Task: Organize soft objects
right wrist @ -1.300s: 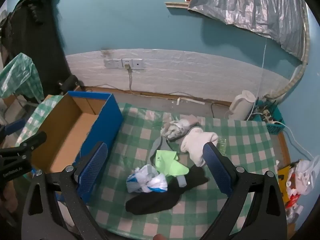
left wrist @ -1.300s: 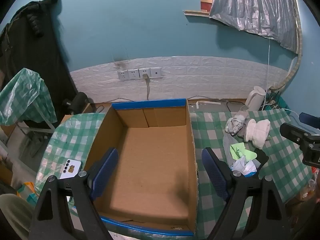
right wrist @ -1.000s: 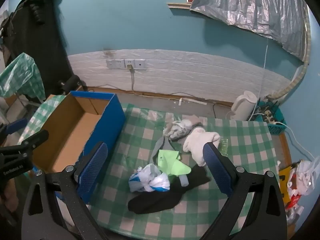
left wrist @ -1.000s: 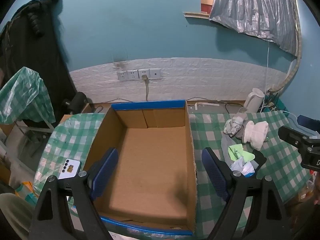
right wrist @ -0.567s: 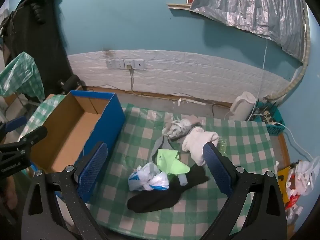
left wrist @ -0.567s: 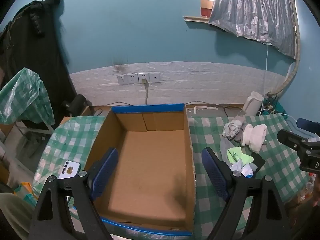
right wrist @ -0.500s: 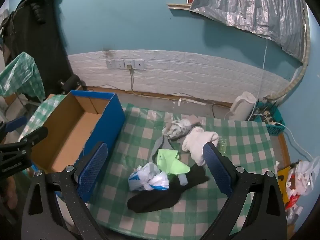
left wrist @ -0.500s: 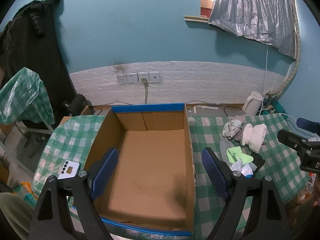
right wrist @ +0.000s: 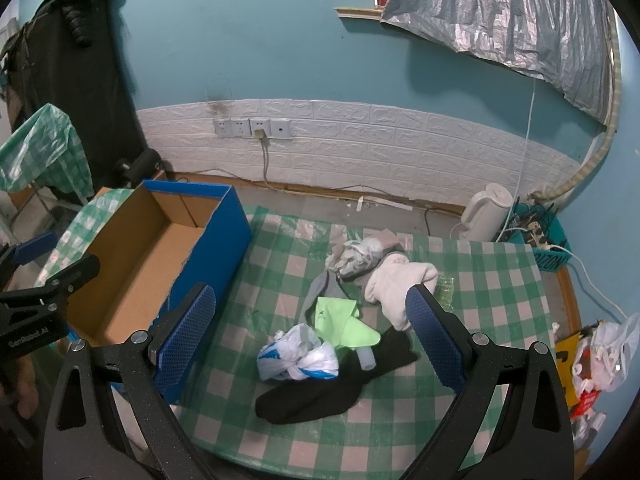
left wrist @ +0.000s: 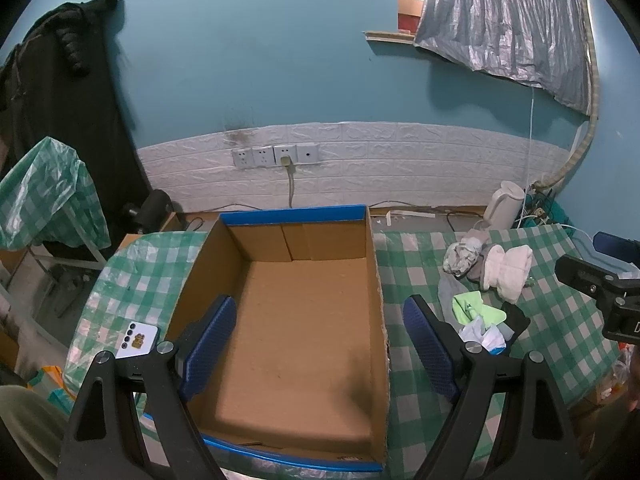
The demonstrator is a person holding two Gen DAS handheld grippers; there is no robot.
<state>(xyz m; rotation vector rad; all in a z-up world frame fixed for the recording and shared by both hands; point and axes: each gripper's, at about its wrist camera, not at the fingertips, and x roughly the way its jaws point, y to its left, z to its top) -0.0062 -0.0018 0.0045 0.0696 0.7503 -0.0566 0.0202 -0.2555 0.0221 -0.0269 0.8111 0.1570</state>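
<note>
A phone (left wrist: 137,339) is seen at the far left of the table (right wrist: 280,288). Next to it, a box (left wrist: 304,320) is seen with nothing in it. The left hand-held gripper (left wrist: 320,340) is held over the box, with its jaws wide apart and nothing in them. To the right of the box, a pile of soft things is spread on the table: a plastic bag (right wrist: 298,356), a green cloth (right wrist: 340,320), a black sock (right wrist: 320,392) and a white sock (right wrist: 396,284). The right hand-held gripper (right wrist: 310,340) is held above the pile, jaws apart and empty. A small bottle (right wrist: 366,358) is tucked in the pile. It could be grabbed by mistake with the cloth. The bag is slippery and could be dropped.
</note>
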